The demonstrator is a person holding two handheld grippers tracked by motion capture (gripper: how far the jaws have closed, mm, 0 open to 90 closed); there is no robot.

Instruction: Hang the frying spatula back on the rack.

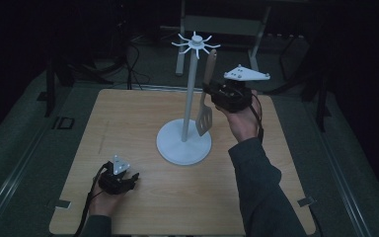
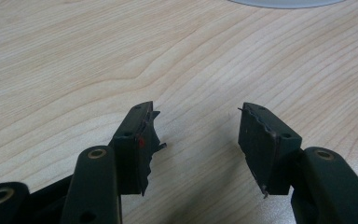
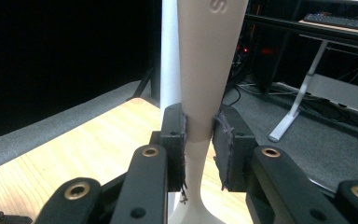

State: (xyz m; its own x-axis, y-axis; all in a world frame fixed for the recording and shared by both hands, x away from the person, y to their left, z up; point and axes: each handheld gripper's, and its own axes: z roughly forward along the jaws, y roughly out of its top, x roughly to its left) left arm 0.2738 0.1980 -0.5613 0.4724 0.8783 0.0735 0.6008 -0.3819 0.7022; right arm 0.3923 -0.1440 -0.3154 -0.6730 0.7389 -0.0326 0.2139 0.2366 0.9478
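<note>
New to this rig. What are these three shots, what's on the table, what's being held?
No robot arm here: a person holds a two-jaw gripper in each hand. The high view looks down on a wooden table. The other two come from cameras riding on each gripper, looking along its black jaws. On the table stands a white utensil stand with hooks on top. The right gripper is shut on the handle of a slotted spatula, held upright beside the stand's pole. The left gripper is open with nothing between its jaws, low over the near left of the table.

High view dim, dark surroundings; gripper views brighter, nearest parts softly blurred.
</note>
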